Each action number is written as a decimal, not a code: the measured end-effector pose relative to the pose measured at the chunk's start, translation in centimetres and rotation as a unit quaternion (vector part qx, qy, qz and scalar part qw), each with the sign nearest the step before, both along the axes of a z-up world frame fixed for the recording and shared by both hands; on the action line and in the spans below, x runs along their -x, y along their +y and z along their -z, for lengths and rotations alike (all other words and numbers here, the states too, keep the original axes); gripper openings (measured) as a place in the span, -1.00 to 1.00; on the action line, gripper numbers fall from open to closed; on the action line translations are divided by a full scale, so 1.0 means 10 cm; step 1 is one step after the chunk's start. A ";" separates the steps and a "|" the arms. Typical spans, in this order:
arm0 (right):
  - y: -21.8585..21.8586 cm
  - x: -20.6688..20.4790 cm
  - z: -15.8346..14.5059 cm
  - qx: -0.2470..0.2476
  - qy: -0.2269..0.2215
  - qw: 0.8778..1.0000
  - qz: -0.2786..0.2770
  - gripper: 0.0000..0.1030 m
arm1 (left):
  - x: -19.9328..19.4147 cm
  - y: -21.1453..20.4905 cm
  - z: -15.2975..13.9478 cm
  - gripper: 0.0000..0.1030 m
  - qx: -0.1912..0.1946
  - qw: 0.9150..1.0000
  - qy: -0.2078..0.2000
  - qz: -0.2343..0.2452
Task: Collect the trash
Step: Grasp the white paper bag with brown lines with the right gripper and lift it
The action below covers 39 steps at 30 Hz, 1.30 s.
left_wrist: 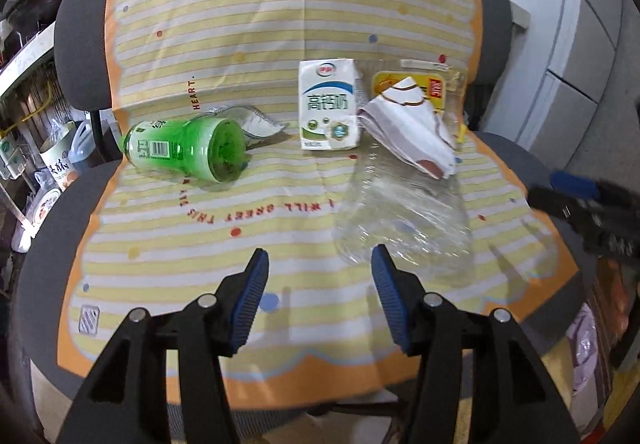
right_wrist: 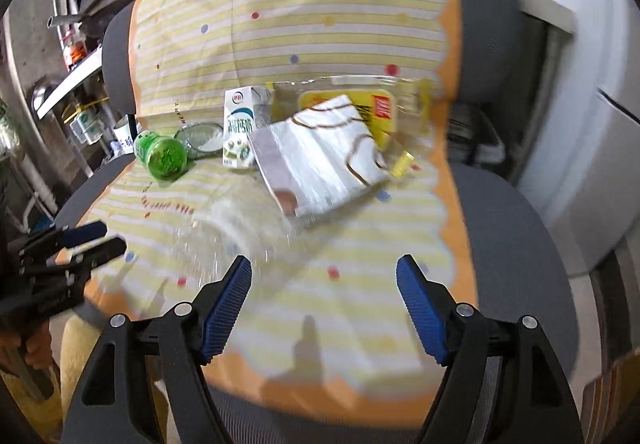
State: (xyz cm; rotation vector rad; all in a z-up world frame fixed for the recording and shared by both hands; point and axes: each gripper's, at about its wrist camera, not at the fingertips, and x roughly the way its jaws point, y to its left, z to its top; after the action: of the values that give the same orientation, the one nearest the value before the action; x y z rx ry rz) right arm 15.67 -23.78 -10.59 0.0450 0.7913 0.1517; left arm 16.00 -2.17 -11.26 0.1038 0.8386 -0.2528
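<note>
Trash lies on a chair seat covered by a yellow striped cloth [left_wrist: 240, 92]. A green bottle [left_wrist: 188, 150] lies on its side at the left, with a silver wrapper [left_wrist: 256, 120] behind it. A white milk carton [left_wrist: 329, 104] stands in the middle. A crumpled white wrapper [left_wrist: 412, 128] lies on a yellow packet [left_wrist: 432, 86]. A clear crushed plastic bottle [left_wrist: 400, 216] lies in front. My left gripper [left_wrist: 320, 264] is open and empty, just before the clear bottle. My right gripper [right_wrist: 324, 276] is open and empty above the seat's front, near the clear bottle [right_wrist: 232, 228].
The grey chair [left_wrist: 80, 44] has a back and a seat edge around the cloth. Shelves and cups [left_wrist: 56, 164] stand at the left. A white cabinet [left_wrist: 580, 44] is at the right. A bag with pale contents [left_wrist: 588, 344] sits at lower right.
</note>
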 end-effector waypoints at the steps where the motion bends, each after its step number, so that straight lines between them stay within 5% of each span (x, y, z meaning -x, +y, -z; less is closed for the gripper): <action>1: 0.01 -0.15 0.00 -0.001 0.002 1.000 -0.004 0.58 | -0.07 0.02 0.01 0.01 -0.002 1.000 0.000 -0.003; 13: 0.17 -1.52 0.25 0.043 0.029 0.994 -0.094 0.71 | -0.56 0.02 0.16 0.01 0.000 1.000 0.009 0.003; 19: 0.13 -1.73 0.55 -0.002 0.097 0.984 -0.150 0.75 | -0.58 -0.02 0.27 0.01 0.007 1.000 0.021 0.020; 22: 0.15 -1.67 0.57 0.005 0.082 0.985 -0.155 0.77 | -0.59 -0.02 0.29 0.01 0.004 1.000 0.021 0.020; 25: 0.15 -1.62 0.56 0.008 0.078 0.986 -0.149 0.56 | -0.57 -0.01 0.27 0.01 0.007 1.000 0.022 0.016; 28: 0.09 -1.55 0.47 0.007 0.082 0.986 -0.142 -0.42 | -0.49 0.00 0.22 0.01 0.008 1.000 0.018 0.014; 30: 0.07 -1.47 0.39 0.026 0.071 0.989 -0.125 -0.68 | -0.42 0.02 0.17 0.02 0.010 1.000 0.017 0.012; 36: -0.12 -0.77 -0.18 0.020 -0.008 0.999 -0.034 -0.88 | -0.21 0.07 0.03 0.07 0.020 1.000 0.015 0.009; 39: -0.17 -0.39 -0.33 0.059 -0.028 0.998 0.025 -0.88 | -0.15 0.00 0.02 0.07 0.021 0.999 0.018 0.017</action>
State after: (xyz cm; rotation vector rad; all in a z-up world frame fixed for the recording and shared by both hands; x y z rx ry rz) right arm 19.61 -25.45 -7.30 -0.0497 0.7404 0.0580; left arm 17.48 -2.20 -11.42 0.0742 0.8667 -0.3060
